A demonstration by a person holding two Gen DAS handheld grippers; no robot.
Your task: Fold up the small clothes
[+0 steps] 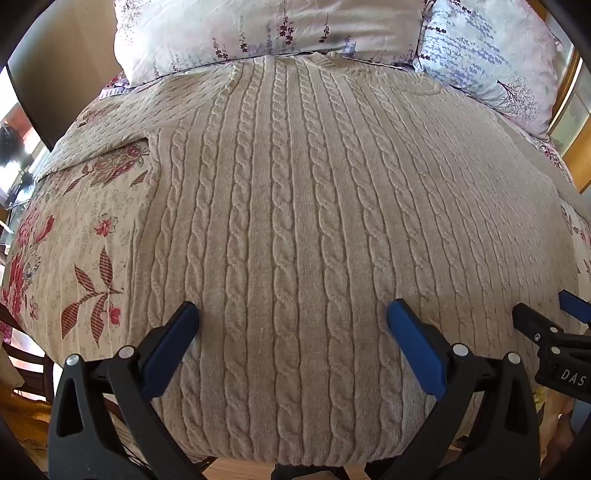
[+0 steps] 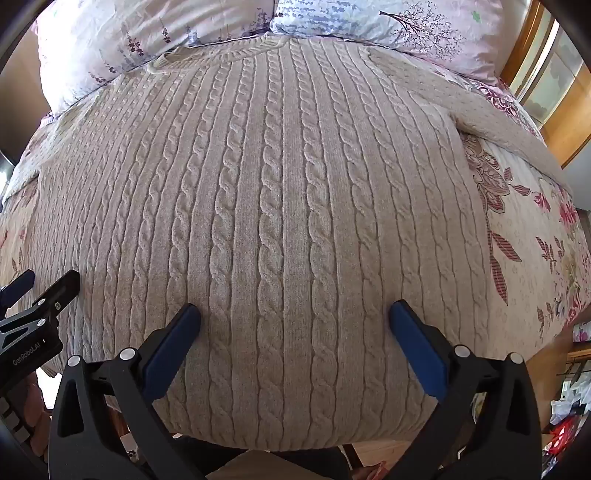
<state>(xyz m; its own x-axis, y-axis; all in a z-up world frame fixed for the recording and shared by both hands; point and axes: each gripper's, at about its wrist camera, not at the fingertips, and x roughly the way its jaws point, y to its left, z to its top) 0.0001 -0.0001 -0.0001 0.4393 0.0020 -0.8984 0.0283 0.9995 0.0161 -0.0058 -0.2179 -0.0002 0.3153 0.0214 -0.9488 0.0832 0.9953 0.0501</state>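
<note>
A beige cable-knit sweater [image 1: 295, 221] lies flat and spread out on a floral bedspread [image 1: 85, 229], collar toward the pillows, hem hanging over the near bed edge. It fills the right wrist view [image 2: 280, 221] too. My left gripper [image 1: 293, 310] is open and empty, hovering over the lower left part of the sweater body. My right gripper [image 2: 295, 310] is open and empty over the lower right part. Each gripper shows at the edge of the other's view: the right one in the left wrist view [image 1: 550, 317], the left one in the right wrist view [image 2: 44, 284].
Two floral pillows [image 1: 266, 33] [image 2: 388, 26] lie at the head of the bed, touching the sweater's collar. A sleeve [image 2: 491, 118] stretches out to the right over the bedspread [image 2: 535, 240]. A wooden frame [image 2: 561, 92] stands at the far right. Cluttered items [image 2: 569, 413] sit beside the bed.
</note>
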